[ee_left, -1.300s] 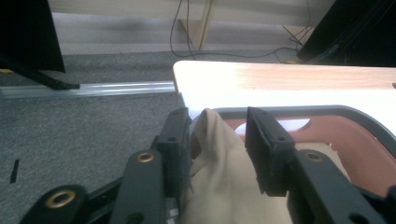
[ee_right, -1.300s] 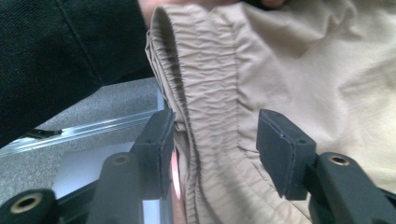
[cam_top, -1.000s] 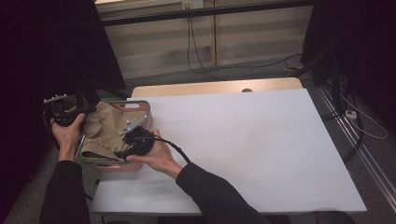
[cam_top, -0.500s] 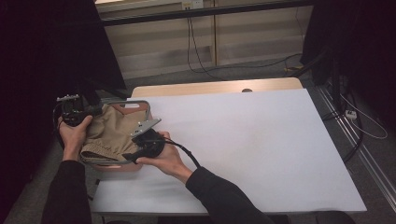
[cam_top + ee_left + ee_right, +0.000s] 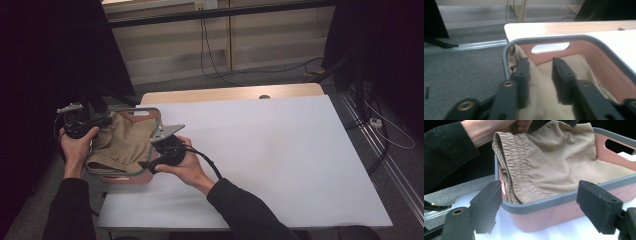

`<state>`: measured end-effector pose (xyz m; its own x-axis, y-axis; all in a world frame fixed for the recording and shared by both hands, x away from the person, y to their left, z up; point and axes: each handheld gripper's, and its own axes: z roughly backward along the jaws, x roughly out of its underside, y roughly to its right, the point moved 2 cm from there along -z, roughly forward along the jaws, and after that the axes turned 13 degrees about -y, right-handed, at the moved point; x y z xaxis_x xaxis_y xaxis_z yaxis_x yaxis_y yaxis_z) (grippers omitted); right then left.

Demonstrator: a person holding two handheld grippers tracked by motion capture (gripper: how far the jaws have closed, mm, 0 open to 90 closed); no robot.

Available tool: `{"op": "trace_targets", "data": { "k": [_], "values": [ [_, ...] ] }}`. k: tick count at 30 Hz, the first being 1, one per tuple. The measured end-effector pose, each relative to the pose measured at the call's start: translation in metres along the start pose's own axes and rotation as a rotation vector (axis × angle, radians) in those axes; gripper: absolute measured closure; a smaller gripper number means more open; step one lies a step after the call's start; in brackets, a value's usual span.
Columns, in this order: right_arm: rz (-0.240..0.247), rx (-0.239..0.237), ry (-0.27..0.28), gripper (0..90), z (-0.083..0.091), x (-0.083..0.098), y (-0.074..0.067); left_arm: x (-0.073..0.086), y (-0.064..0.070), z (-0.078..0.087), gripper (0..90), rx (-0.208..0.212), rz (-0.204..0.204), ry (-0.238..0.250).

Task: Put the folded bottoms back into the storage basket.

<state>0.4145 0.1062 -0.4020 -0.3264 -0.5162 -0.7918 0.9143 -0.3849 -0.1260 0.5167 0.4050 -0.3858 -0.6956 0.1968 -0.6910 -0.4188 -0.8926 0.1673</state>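
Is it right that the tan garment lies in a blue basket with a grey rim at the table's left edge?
Not quite: the basket is pink, not blue, as the right gripper view shows. The tan garment does lie inside it, the rim is grey, and it sits at the table's left edge.

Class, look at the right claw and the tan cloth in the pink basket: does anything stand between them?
Yes. The basket wall with its grey rim stands between the open right claw and the tan cloth folded inside; the claw is outside, facing that near wall.
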Motion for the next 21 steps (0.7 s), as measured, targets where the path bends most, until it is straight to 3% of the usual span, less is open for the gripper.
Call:
{"op": "trace_targets", "data": {
  "k": [2,4,11,17,21],
  "values": [
    [0.001,0.005,-0.002,18.6,0.0,0.0,0.0,0.002,0.0,0.001,45.5,0.003,0.01,0.013],
    [0.0,0.027,-0.015,16.9,0.001,0.002,0.001,0.008,0.0,0.007,31.3,-0.023,0.031,0.038],
    [-0.002,0.045,-0.018,7.8,0.004,0.005,0.0,0.019,0.009,0.025,9.5,-0.034,0.016,0.101],
    [-0.009,0.073,-0.016,6.4,0.008,0.007,0.001,0.028,0.02,0.034,3.7,-0.045,-0.019,0.131],
    [-0.025,0.101,-0.014,6.2,0.014,0.012,0.003,0.04,0.038,0.041,3.6,-0.071,-0.11,0.143]
  ]
}}
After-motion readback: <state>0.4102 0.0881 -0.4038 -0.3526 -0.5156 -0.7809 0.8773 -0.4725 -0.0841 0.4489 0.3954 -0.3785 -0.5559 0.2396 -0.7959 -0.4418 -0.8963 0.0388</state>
